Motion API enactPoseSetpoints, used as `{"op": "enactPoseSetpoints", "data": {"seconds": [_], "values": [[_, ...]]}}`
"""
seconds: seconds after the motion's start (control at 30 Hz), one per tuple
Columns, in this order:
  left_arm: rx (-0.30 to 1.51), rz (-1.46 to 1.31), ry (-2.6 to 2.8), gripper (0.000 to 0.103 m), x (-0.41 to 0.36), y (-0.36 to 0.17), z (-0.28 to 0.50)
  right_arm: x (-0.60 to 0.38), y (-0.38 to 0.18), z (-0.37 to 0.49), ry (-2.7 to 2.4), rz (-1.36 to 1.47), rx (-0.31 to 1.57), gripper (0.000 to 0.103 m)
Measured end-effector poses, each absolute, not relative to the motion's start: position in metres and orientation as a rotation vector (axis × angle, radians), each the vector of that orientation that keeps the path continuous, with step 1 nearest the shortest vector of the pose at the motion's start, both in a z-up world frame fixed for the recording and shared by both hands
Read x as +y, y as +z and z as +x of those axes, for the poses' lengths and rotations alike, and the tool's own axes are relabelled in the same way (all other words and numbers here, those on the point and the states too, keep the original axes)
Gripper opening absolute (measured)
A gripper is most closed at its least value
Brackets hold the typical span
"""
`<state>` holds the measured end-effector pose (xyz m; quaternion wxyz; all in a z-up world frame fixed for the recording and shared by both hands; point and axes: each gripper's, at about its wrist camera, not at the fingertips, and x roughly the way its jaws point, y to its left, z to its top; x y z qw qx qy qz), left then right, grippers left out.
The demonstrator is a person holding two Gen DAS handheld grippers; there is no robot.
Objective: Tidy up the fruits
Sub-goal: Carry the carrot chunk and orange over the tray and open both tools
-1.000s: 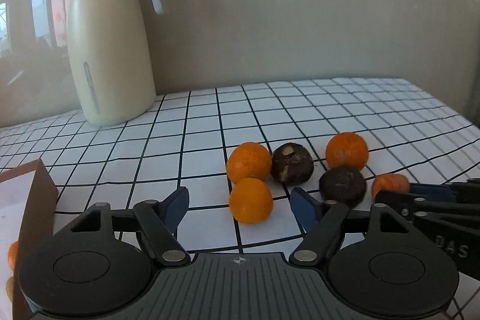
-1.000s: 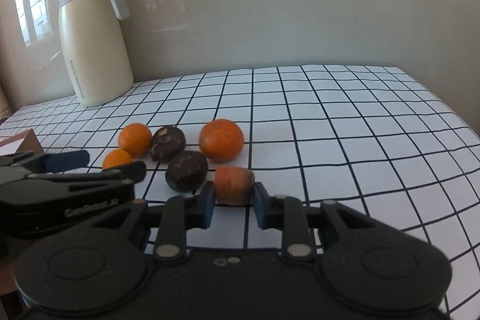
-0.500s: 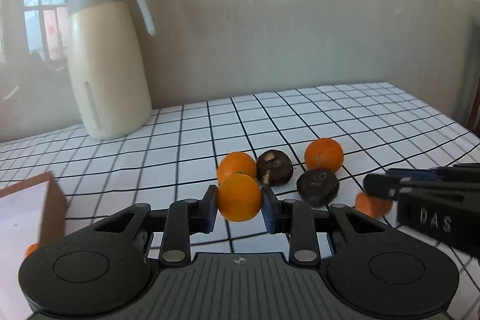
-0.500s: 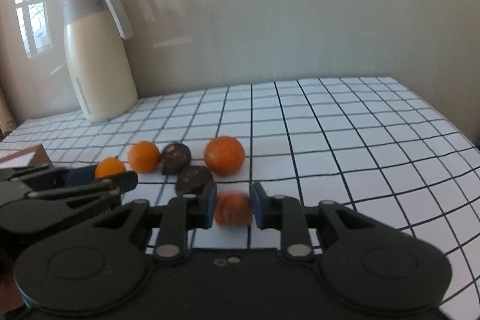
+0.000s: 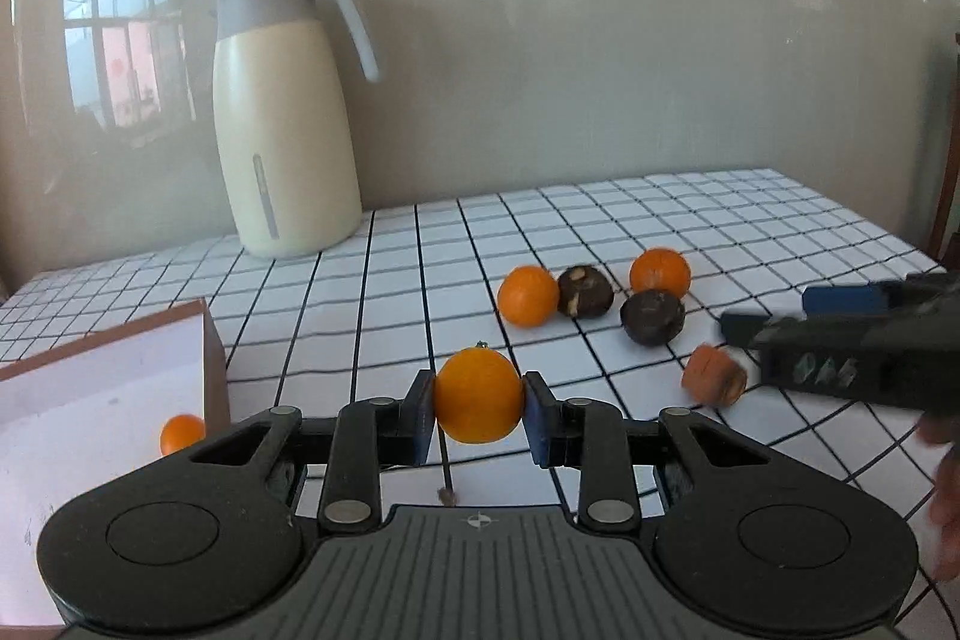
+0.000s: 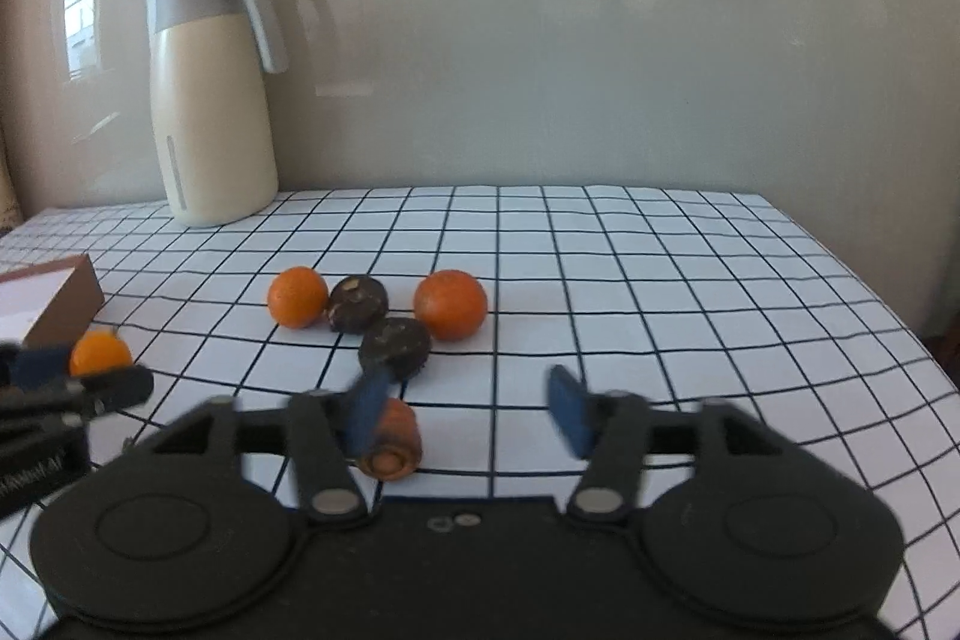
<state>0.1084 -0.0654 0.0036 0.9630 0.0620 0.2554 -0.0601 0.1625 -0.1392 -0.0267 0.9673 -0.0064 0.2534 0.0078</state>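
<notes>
My left gripper [image 5: 479,412] is shut on a small orange [image 5: 479,403] and holds it above the checked tablecloth, close to the open box [image 5: 108,388] on the left. Another small orange [image 5: 180,433] lies inside the box. In the right wrist view my right gripper [image 6: 468,409] is blurred and its jaws are opening. An orange-brown stub of fruit [image 6: 390,439] lies beside its left finger [image 6: 367,409], with no pad pressing on it. Two oranges [image 6: 298,296] [image 6: 450,304] and two dark brown fruits [image 6: 358,303] [image 6: 396,347] sit clustered just beyond.
A cream jug [image 5: 282,124] with a grey lid stands at the back left against the wall. The checked table [image 6: 660,280] runs off to the right, where its edge drops away. My right gripper [image 5: 768,311] reaches in from the right of the left wrist view.
My left gripper closed on the nearest orange, lifted it and carried it left toward the box. My right gripper, which gripped the orange-brown stub, has spread its jaws and let it go.
</notes>
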Motion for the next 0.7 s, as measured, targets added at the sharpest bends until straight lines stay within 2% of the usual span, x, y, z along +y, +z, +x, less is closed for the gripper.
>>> {"op": "enactPoseSetpoints", "data": {"seconds": [0.07, 0.2, 0.27, 0.3, 0.33, 0.7], "values": [[0.517, 0.118, -0.123, 0.03, -0.065, 0.004, 0.11, -0.129, -0.03, 0.168, 0.053, -0.035, 0.535, 0.056], [0.517, 0.117, -0.116, 0.03, -0.062, 0.003, 0.112, -0.111, -0.04, 0.179, 0.121, -0.061, 0.617, 0.035], [0.523, 0.118, -0.111, 0.03, -0.061, 0.001, 0.113, -0.107, -0.045, 0.181, 0.111, -0.069, 0.65, 0.033], [0.525, 0.117, -0.11, 0.03, -0.06, 0.001, 0.113, -0.107, -0.045, 0.18, 0.108, -0.071, 0.652, 0.024], [0.525, 0.117, -0.11, 0.03, -0.06, 0.001, 0.113, -0.107, -0.044, 0.179, 0.11, -0.068, 0.653, 0.02], [0.458, 0.125, -0.054, 0.03, -0.035, 0.021, 0.073, -0.105, 0.005, 0.154, 0.151, 0.005, 0.487, 0.019]]}}
